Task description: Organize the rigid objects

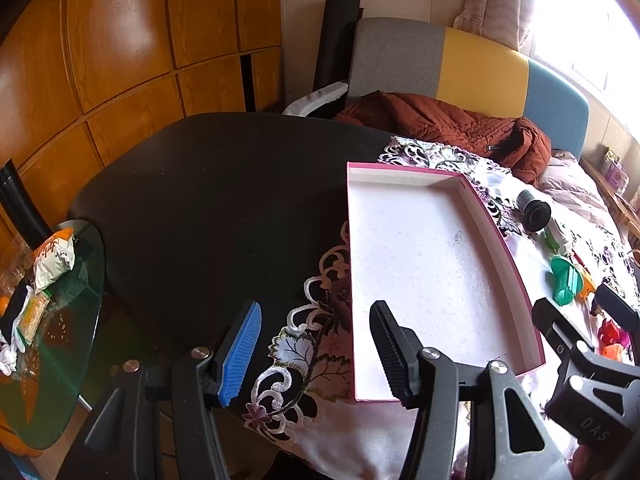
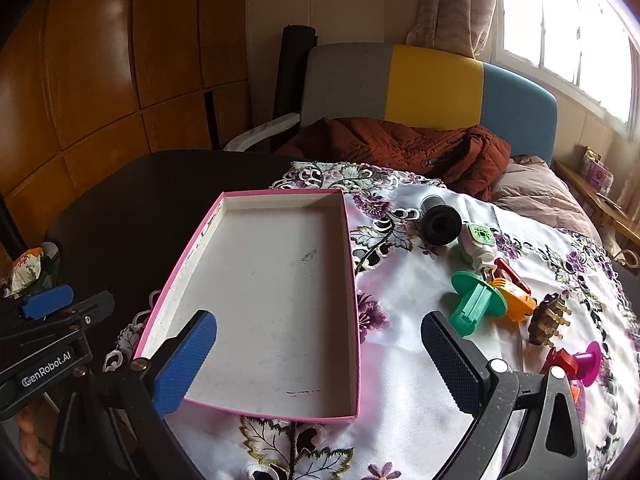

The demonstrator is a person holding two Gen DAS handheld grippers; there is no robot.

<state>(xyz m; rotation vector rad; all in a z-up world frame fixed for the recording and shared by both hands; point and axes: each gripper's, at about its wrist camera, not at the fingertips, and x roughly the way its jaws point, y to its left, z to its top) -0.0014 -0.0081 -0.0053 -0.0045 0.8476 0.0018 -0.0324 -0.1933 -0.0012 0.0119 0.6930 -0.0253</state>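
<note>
I hold both hand-held grippers, left (image 1: 316, 354) and right (image 2: 320, 360), half-open and empty over the pink box's (image 2: 256, 300) near edge, toys (image 2: 476, 304) crowding the right.

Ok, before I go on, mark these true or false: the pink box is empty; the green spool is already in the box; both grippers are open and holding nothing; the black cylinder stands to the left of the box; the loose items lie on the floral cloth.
1. The pink box is empty. True.
2. The green spool is already in the box. False: it lies on the floral cloth, right of the box.
3. The left gripper and right gripper are open and hold nothing. True.
4. The black cylinder stands left of the box. False: it lies on its side to the box's right.
5. The loose items lie on the floral cloth. True.
</note>
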